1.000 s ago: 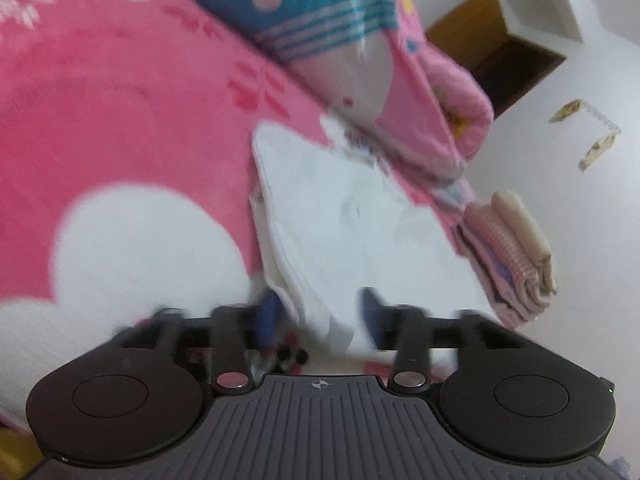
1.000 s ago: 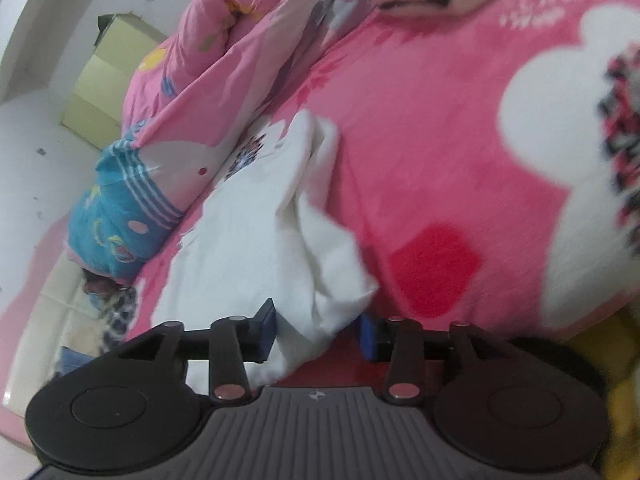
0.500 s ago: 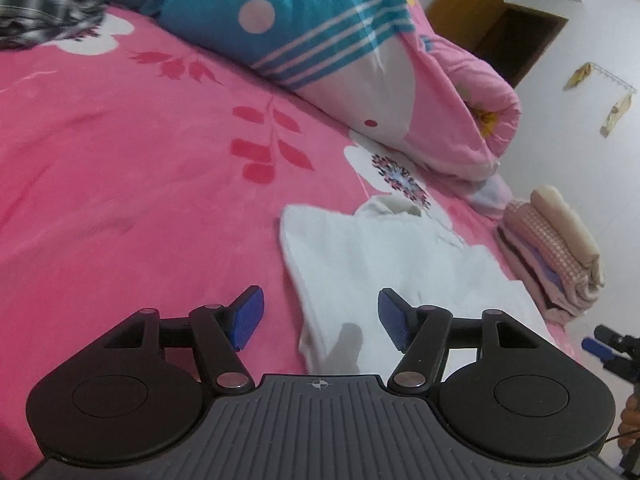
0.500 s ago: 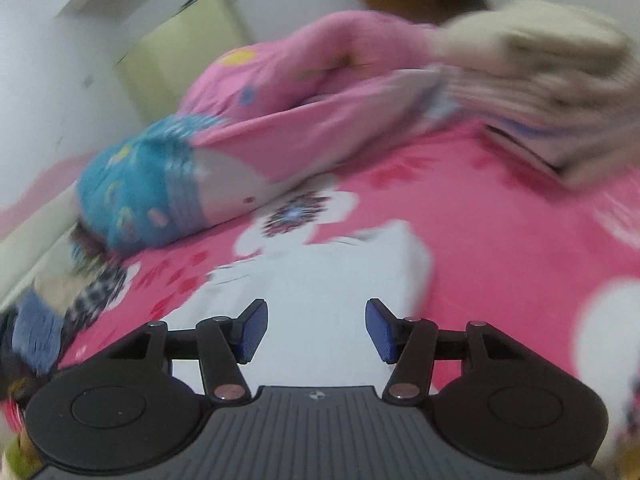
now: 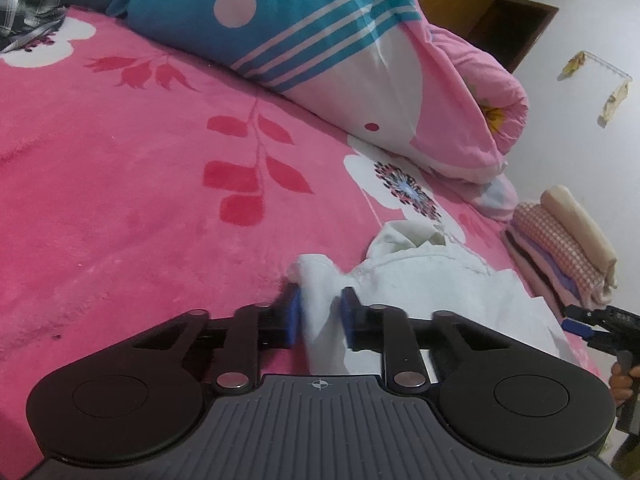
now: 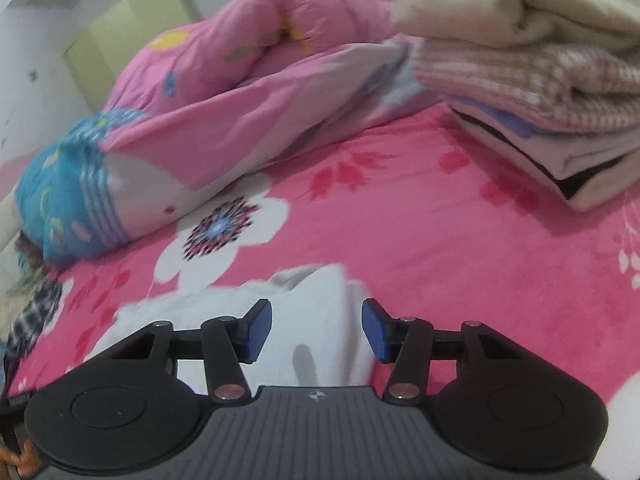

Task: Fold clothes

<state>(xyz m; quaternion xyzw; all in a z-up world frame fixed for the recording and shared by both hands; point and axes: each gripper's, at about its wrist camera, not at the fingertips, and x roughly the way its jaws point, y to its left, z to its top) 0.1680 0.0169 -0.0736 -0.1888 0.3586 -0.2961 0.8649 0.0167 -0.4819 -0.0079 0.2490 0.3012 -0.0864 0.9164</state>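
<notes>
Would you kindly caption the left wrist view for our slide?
Left gripper shut on a corner of the white garment lying on the pink blanket.

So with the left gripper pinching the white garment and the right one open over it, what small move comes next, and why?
Probably close the right gripper on the white garment. Its jaws stand open astride the cloth's edge, while the left gripper already pinches a bunched corner; both holds seem needed to lift a fold.
</notes>
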